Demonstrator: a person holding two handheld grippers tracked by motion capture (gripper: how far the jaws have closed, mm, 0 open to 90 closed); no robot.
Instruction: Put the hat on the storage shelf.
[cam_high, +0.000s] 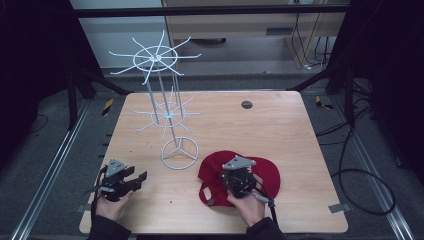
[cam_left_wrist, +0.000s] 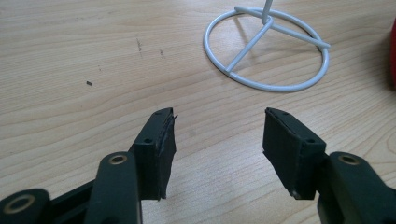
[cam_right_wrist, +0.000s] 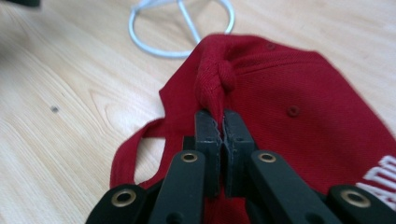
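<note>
Red fabric bunches between the closed jaws of the right gripper (cam_right_wrist: 220, 123), which pinches a fold of the baseball cap (cam_high: 265, 170) lying on the wooden table (cam_high: 280, 125) near its front edge, just right of the white wire stand's (cam_high: 165, 112) ring base (cam_left_wrist: 266, 49). The left gripper (cam_left_wrist: 217, 135) hovers over bare wood at the front left, jaws spread wide apart and holding nothing.
</note>
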